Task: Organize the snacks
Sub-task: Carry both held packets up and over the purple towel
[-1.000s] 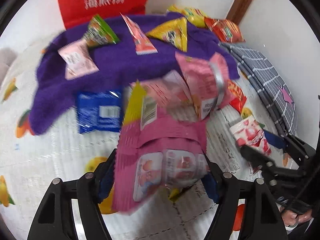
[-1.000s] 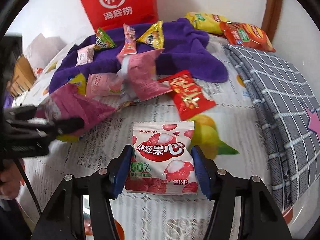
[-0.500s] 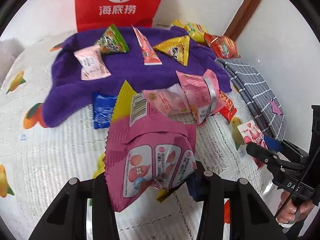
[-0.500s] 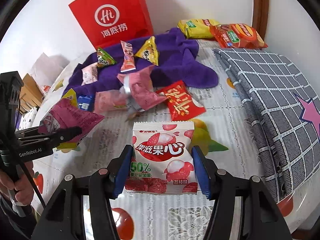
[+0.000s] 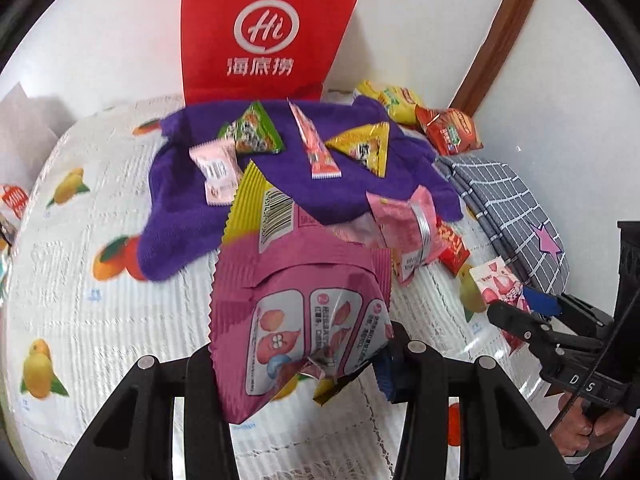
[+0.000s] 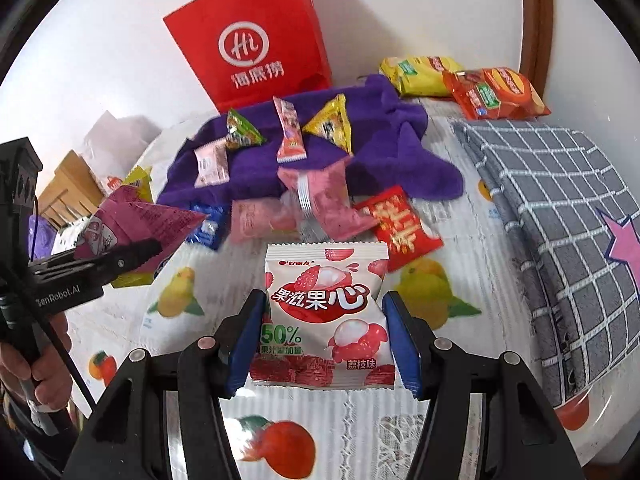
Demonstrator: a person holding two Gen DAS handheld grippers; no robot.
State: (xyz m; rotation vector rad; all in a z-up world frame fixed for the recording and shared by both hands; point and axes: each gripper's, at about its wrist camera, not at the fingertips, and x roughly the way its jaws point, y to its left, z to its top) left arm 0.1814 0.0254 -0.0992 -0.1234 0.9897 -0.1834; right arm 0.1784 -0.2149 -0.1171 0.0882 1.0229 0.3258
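My left gripper (image 5: 298, 354) is shut on a magenta snack bag with a yellow top (image 5: 296, 304), lifted off the table; the same bag (image 6: 132, 224) hangs at the left of the right wrist view. My right gripper (image 6: 322, 336) is shut on a white and red lychee candy packet (image 6: 324, 312), also raised; that packet (image 5: 498, 284) shows at the right of the left wrist view. Small snacks lie on a purple towel (image 6: 384, 148): a green triangle pack (image 5: 252, 132), a pink stick pack (image 5: 316, 148), a yellow triangle pack (image 5: 366, 148) and a pale pink packet (image 5: 216, 172).
A red paper bag (image 6: 248, 40) stands against the wall behind the towel. Yellow (image 6: 420, 74) and orange (image 6: 494, 94) chip bags lie at the back right. A grey checked cloth (image 6: 560, 200) covers the right side. Pink packets (image 6: 320, 200), a red packet (image 6: 398, 228) and a blue one (image 6: 206, 228) lie mid-table.
Both grippers have risen with their packets, so the table and red bag look farther. The left jaws closed in on the magenta bag between the oldest frame and the middle one.
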